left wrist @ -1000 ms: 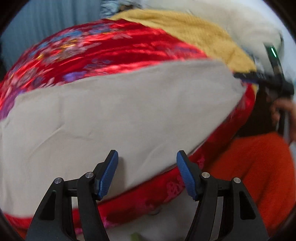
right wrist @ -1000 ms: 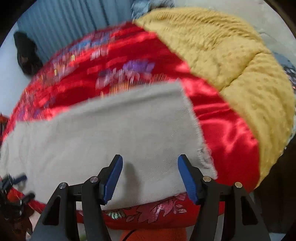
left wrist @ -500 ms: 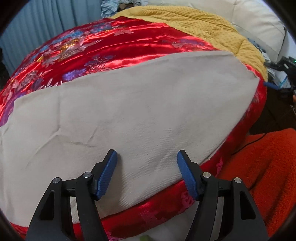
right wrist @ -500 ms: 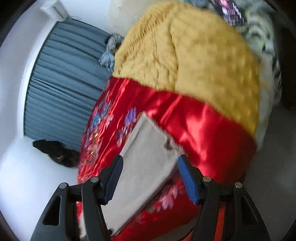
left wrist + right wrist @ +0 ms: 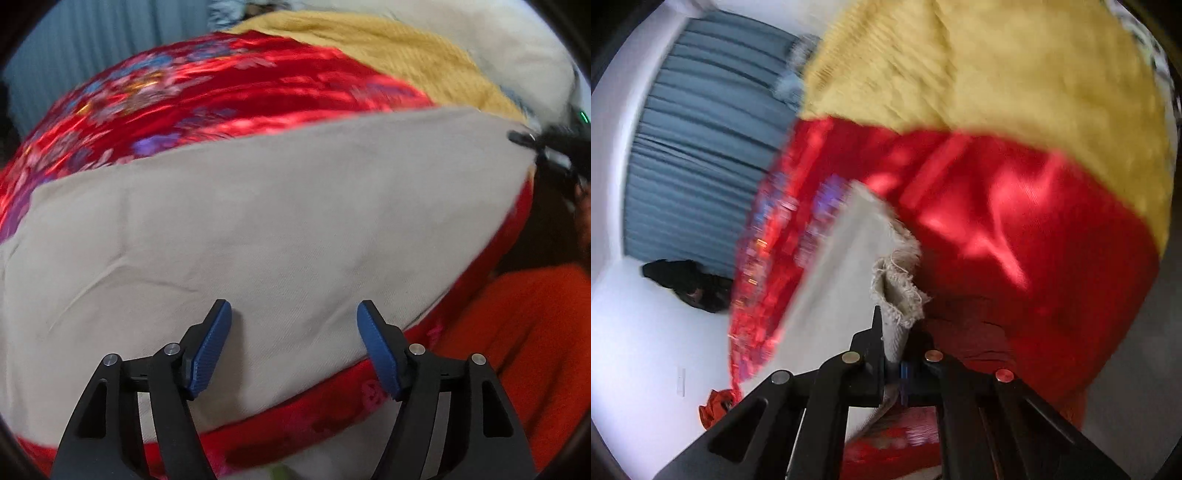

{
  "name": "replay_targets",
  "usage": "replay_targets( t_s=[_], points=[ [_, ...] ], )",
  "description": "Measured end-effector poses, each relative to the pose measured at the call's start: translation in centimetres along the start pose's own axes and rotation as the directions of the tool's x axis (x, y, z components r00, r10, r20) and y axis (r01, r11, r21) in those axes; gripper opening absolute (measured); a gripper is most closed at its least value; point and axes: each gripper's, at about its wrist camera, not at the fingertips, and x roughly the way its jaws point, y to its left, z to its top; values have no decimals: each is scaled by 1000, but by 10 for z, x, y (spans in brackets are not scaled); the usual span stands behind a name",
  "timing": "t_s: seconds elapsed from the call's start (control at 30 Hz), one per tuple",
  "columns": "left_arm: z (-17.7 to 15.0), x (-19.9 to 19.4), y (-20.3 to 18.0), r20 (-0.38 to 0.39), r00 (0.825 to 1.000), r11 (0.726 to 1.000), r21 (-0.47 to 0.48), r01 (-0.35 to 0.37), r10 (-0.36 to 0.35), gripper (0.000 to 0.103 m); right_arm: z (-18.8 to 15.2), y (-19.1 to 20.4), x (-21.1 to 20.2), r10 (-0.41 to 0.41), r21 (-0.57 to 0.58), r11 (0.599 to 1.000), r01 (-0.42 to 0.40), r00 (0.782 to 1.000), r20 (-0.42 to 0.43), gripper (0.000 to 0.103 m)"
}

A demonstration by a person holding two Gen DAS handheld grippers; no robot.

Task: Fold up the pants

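So the right gripper (image 5: 894,354) jaws, spread half a second ago, now pinch the frayed hem of the beige pants (image 5: 258,229) lying on the red satin quilt (image 5: 229,92), left gripper (image 5: 293,343) hovering spread at 6 o'clock, fold probably starting.

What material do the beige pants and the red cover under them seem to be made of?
Beige pants: likely woven cotton twill, matte; faint diagonal weave, and a frayed hem in the right gripper. Red cover: probably satin brocade, glossy; bright highlights and a woven flower pattern.
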Motion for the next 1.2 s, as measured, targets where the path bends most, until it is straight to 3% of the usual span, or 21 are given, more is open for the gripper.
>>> replay_targets(
  t_s=[0.13, 0.3, 0.4, 0.53, 0.63, 0.73, 0.8, 0.83, 0.87, 0.9, 0.97, 1.03, 1.1, 1.2],
  points=[
    [-8, -45, 37, 68, 997, 993, -109, 39, -32, 73, -8, 73, -37, 51, -241, 970, -37, 997, 54, 5],
    [-30, -85, 97, 117, 992, 974, -227, -21, 49, 73, -29, 171, -56, 136, -449, 887, -111, 990, 24, 6],
    [-48, -103, 137, 135, 985, 942, -330, -53, 103, 73, -53, 234, -54, 211, -533, 823, -194, 977, -29, 6],
    [-79, -116, 179, 130, 980, 886, -458, -78, 154, 73, -96, 322, -35, 294, -618, 715, -327, 943, -159, 6],
    [-98, -121, 201, 121, 977, 844, -529, -84, 173, 73, -147, 374, -10, 290, -679, 628, -380, 924, -249, 6],
    [-114, -125, 220, 117, 971, 806, -584, -102, 208, 73, -211, 404, 30, 257, -707, 570, -418, 909, -329, 6],
    [-127, -127, 231, 115, 960, 772, -623, -129, 253, 73, -261, 408, 61, 231, -719, 554, -419, 907, -351, 10],
    [-133, -130, 235, 114, 954, 755, -641, -142, 276, 73, -294, 401, 85, 209, -703, 563, -434, 898, -388, 17],
    [-140, -133, 240, 112, 946, 729, -666, -155, 304, 73, -323, 393, 106, 171, -680, 571, -459, 877, -449, 50],
    [-146, -136, 244, 113, 940, 708, -688, -160, 323, 73, -354, 382, 129, 118, -654, 584, -481, 847, -518, 71],
    [-159, -143, 254, 122, 927, 667, -728, -160, 355, 73, -407, 354, 156, 37, -630, 605, -487, 807, -589, 67],
    [-165, -144, 257, 137, 920, 664, -732, -156, 367, 73, -435, 335, 164, -32, -645, 587, -489, 782, -622, 65],
    [-165, -141, 255, 137, 920, 680, -714, -165, 366, 73, -431, 325, 156, -39, -666, 559, -493, 787, -616, 65],
    [-152, -134, 250, 150, 932, 718, -680, -146, 331, 73, -386, 315, 135, 6, -716, 550, -429, 860, -511, 65]
  ],
)
